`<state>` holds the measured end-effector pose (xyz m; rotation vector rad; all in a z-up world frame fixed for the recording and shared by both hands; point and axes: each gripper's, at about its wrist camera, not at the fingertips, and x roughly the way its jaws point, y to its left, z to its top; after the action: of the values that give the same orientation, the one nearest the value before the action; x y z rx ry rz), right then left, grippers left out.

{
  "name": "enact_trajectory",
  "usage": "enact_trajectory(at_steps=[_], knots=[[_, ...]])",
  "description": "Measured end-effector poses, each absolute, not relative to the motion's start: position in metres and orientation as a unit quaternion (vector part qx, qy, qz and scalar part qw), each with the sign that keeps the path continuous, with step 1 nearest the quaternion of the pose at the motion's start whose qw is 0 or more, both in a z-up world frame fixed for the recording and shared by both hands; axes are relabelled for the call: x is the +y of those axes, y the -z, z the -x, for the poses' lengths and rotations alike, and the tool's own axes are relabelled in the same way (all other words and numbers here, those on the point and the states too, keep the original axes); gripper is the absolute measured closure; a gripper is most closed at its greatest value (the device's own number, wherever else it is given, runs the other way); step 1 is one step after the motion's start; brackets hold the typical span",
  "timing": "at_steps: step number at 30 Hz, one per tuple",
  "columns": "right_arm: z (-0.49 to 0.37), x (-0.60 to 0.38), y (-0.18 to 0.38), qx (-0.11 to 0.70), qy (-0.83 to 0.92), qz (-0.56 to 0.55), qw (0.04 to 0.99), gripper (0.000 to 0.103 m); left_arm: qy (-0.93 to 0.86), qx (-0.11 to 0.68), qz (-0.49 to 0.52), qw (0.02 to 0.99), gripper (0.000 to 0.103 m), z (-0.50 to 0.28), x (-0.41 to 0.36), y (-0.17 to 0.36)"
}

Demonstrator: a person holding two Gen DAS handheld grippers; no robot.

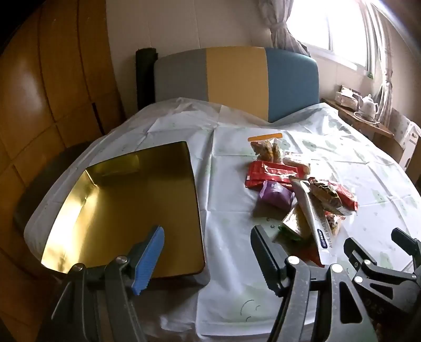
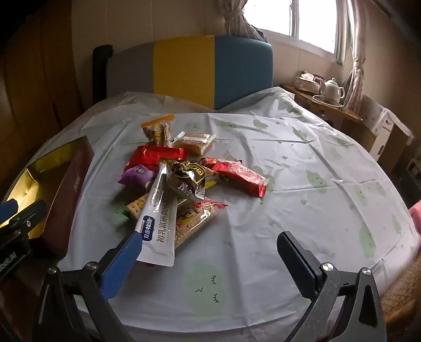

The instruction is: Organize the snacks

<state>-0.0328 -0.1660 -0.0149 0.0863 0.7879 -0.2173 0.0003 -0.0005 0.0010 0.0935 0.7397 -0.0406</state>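
both jaws wide open, empty. snack pile (image 2: pixel 181 181) on bed beside gold box (image 1: pixel 126 210). right gripper (image 2: pixel 208 257): close on white sachet (image 2: pixel 158 223) near end, lift clear. left gripper (image 1: pixel 208 252) hovers at box edge.

home bedroom | colour-block headboard (image 2: pixel 189 71) | curtained window (image 2: pixel 294 18) | teapot (image 2: pixel 332 90)

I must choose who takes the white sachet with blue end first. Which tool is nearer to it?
Right. The right tool is open, its blue finger at the near end of the white sachet. The left tool is open over the gold box edge, left of the pile.
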Motion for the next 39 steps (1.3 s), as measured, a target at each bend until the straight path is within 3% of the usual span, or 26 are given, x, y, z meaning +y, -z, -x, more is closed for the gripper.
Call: enact_trajectory(at_steps=[39], knots=[[0.0311,-0.1618,0.008,0.364,0.09,-0.039,0.926,0.0,0.006,0.373,-0.053,0.926,0.033,-0.0012,0.001,0.0034]])
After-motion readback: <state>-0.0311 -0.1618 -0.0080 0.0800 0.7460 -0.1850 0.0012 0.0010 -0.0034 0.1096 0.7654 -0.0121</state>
